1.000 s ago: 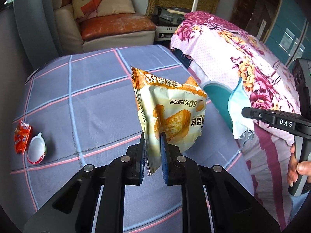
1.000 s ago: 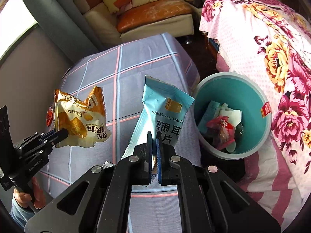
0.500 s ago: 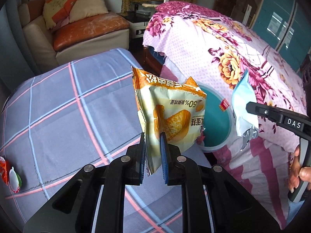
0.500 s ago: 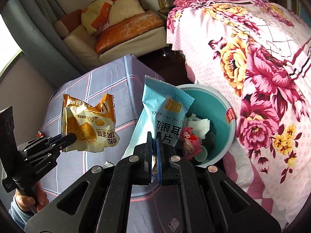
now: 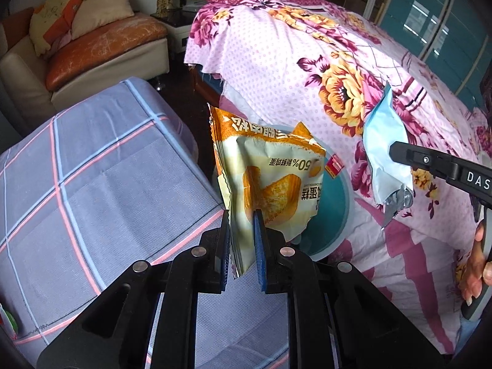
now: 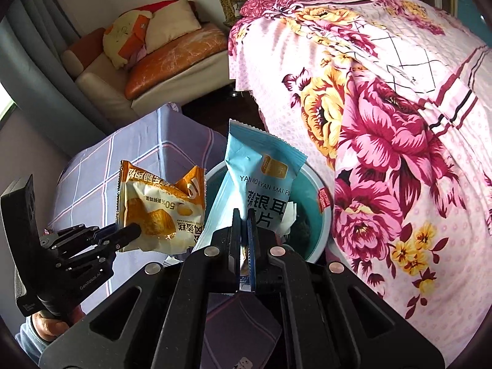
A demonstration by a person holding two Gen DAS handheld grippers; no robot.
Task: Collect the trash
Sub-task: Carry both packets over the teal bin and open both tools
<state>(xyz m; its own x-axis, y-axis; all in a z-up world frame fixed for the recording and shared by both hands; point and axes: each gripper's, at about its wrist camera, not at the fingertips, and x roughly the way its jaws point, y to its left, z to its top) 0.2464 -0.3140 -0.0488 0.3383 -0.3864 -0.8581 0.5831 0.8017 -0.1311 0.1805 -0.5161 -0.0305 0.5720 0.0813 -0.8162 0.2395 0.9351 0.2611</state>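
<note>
Checked cloth [image 5: 92, 184]: lay at the left, covering a table.
Left gripper [image 5: 241, 247]: was clamped on the lower edge of the orange cake wrapper [image 5: 270, 178], held in the air by the cloth's edge, in front of the bin.
Teal bin [image 6: 319, 224]: stood between cloth and floral bedspread [image 6: 384, 129], with trash inside.
Right gripper [image 6: 244, 240]: was closed tight on the light blue snack packet [image 6: 258, 184], held over the bin's near rim.
</note>
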